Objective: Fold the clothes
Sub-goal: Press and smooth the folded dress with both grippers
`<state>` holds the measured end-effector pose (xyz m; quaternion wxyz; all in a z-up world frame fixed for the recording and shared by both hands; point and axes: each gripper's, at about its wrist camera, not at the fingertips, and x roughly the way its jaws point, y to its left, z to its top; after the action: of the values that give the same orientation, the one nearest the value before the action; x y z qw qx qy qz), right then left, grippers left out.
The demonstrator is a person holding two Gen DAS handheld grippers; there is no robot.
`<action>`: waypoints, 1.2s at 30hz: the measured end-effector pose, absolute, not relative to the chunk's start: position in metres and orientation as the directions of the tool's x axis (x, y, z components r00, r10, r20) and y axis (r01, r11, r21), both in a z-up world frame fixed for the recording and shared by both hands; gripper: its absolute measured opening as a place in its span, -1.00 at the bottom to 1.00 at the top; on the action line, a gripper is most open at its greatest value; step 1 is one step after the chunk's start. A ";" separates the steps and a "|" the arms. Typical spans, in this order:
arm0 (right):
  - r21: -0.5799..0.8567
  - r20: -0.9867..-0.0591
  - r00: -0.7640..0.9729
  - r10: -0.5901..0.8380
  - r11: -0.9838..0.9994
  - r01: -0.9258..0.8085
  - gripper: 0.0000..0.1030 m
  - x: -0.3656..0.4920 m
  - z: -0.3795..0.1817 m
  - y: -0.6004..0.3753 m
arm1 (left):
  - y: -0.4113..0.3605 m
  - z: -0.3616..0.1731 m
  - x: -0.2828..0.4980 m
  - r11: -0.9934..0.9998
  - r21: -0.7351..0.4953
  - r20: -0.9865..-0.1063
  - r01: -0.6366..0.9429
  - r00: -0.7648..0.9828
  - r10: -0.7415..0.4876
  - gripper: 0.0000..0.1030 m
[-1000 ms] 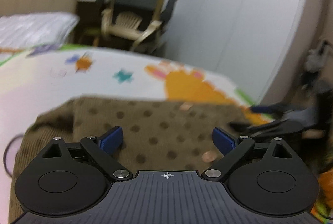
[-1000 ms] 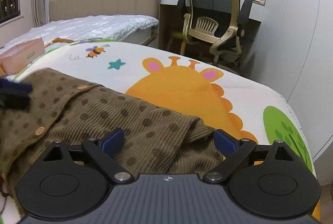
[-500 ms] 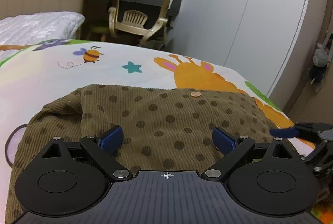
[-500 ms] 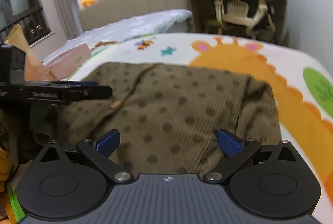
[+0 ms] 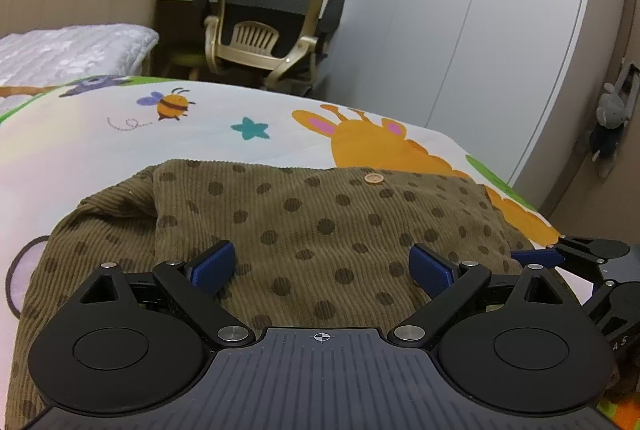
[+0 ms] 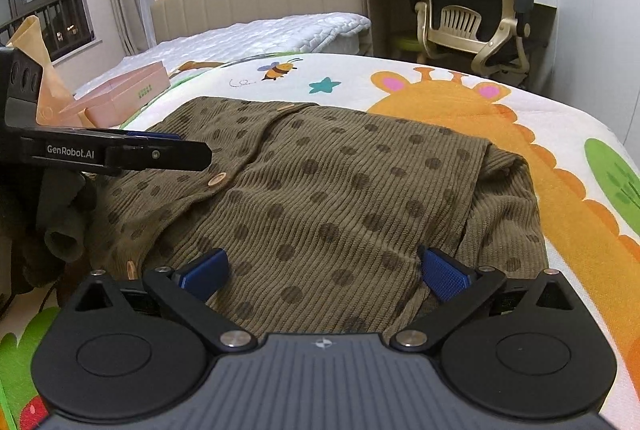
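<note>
Spread under everything is a children's play mat (image 5: pixel 120 150), white with a bee, a teal star and an orange giraffe, in a bedroom with a beige bed (image 6: pixel 260 34), a mesh office chair (image 5: pixel 268 18) by a desk, and pale wardrobe doors (image 5: pixel 480 30). On the mat lies the brown dotted cardigan (image 6: pixel 340 182), its sides already folded in toward the middle so that it makes a rough rectangle; I judge the side folds done and a fold across its length, plus some smoothing, left to do. My left gripper (image 5: pixel 320 266) hovers over the near part of the garment with its blue pads spread wide, nothing between them. My right gripper (image 6: pixel 322 272) has just been opening; its pads stand wide apart over the cloth, gripping none of it. A pink box (image 6: pixel 124 90) sits at the mat's far left edge.
</note>
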<state>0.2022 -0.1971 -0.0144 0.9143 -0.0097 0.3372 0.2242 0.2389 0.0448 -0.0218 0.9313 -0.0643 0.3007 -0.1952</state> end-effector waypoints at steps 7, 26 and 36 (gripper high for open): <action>0.141 -0.611 0.680 0.405 0.901 -0.410 1.00 0.201 -0.016 -0.198 | 0.060 -0.011 0.233 0.904 -0.286 -0.510 0.317 0.749 -0.424 0.89; 0.159 -0.592 0.706 0.389 0.915 -0.370 1.00 0.199 -0.016 -0.200 | 0.134 0.016 0.305 0.682 -0.705 -0.289 0.193 0.800 -0.525 0.89; 0.176 -0.587 0.711 0.386 0.919 -0.353 1.00 0.200 -0.015 -0.205 | 0.132 0.017 0.246 0.853 -0.455 -0.463 0.254 0.751 -0.471 0.92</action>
<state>0.2001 -0.2049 -0.0154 0.9247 0.0256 0.3231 0.1998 0.2461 0.1320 0.0167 0.9171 -0.1852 0.2925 -0.1976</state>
